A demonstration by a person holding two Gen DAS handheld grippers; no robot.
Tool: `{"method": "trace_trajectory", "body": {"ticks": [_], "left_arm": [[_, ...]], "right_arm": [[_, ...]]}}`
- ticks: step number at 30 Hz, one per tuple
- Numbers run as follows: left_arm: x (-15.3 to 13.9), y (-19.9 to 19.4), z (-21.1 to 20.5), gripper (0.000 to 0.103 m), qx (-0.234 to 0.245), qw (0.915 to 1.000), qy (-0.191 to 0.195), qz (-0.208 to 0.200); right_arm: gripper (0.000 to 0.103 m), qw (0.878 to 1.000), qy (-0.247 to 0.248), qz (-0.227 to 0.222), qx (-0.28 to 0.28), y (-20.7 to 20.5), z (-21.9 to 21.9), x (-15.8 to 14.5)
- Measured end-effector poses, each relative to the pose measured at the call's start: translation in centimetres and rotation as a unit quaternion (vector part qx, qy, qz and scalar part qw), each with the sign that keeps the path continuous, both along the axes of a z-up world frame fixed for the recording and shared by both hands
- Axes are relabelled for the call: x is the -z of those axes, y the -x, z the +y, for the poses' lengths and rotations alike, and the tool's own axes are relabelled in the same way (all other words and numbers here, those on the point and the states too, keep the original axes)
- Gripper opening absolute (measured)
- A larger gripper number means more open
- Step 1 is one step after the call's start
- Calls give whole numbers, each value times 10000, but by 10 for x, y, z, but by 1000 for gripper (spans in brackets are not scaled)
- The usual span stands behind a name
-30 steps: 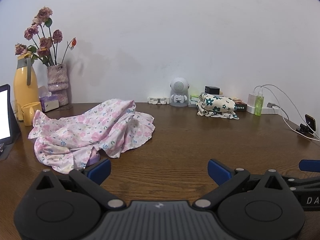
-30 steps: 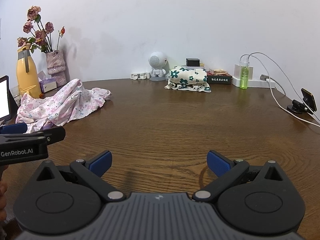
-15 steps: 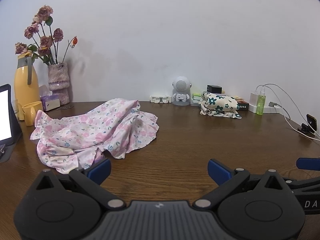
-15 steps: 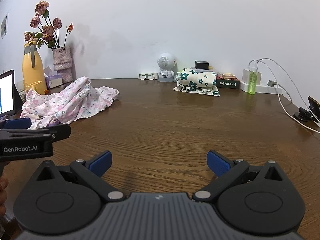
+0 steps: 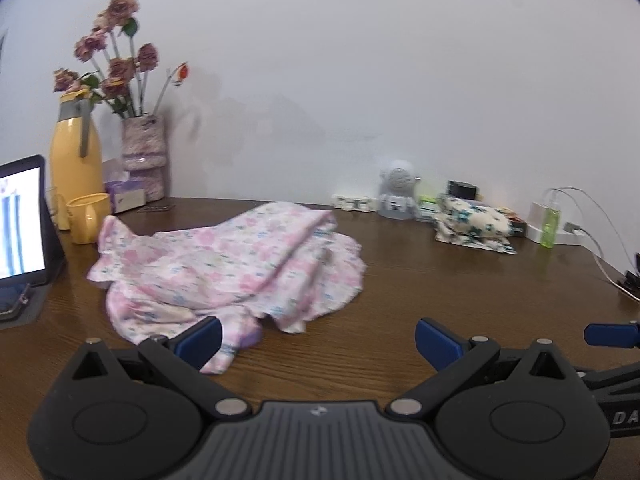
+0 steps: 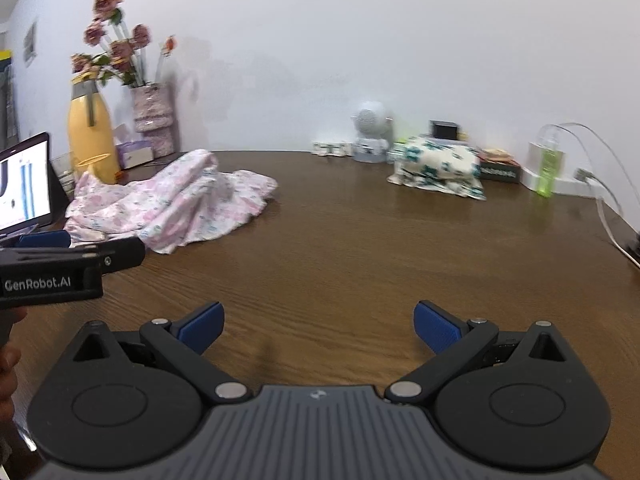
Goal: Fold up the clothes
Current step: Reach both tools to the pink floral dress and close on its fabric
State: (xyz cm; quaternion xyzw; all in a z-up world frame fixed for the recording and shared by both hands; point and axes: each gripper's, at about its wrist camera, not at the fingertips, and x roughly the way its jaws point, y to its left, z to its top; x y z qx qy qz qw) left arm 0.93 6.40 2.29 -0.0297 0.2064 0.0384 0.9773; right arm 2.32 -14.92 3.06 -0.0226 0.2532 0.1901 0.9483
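**Inspector:** The pink floral garment (image 5: 228, 264) is recorded lying in a loose, rumpled heap on the left part of the wooden table (image 5: 460, 292), with one hem trailing toward the near edge. No squared fold is seen in it. A second cloth, cream with dark green flowers (image 6: 438, 166), is noted as a compact bundle at the back, beside the small white robot figure (image 6: 370, 132).

**Clerk:** And the tools?

**Inspector:** The left gripper (image 5: 318, 336) is held low over the table with its jaws spread wide and nothing between them; its left blue pad (image 5: 200, 338) lies just at the trailing hem, though contact cannot be confirmed. The right gripper (image 6: 318, 322) is likewise spread and empty, over bare wood, well apart from the heap.

**Clerk:** Why so placed?

**Inspector:** It is judged that the left tool is kept near the cloth so that an edge may be reached, while the right is kept clear over open table where a garment could be laid flat. The cream bundle appears set back among the vase of flowers (image 5: 140, 120), yellow flask (image 5: 74, 164) and charger cables (image 6: 600, 196), out of the working area. Whether it was folded here cannot be determined.
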Motion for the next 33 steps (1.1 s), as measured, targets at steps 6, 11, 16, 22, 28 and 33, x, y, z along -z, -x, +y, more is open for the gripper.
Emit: {"method": "trace_trajectory", "body": {"ticks": [6,11,16,22,28,33], "left_arm": [[-5,-18,49,103,-552,9983,-88,187],[-5,-29,92,103,-895,9953,1,357],[-2,-47,115,103,-1185,9915,-88,530],[12,-75,128,102,-1274,9877,-193,880],[22,-94,139,88,-1178,9869,-38,1098],[20,-94,138,55,-973,9906,69,960]], "right_arm": [[103,9971,80,79,-751,-33,38,-14],[103,9945,86,-3,-1040,-68,73,-29],[103,9913,58,175,-1305,-114,110,-37],[100,9897,154,357,-1379,-172,155,-43],[77,9881,95,802,-1307,-223,174,-35],[30,9829,-270,1065,-1480,-234,177,-22]]}}
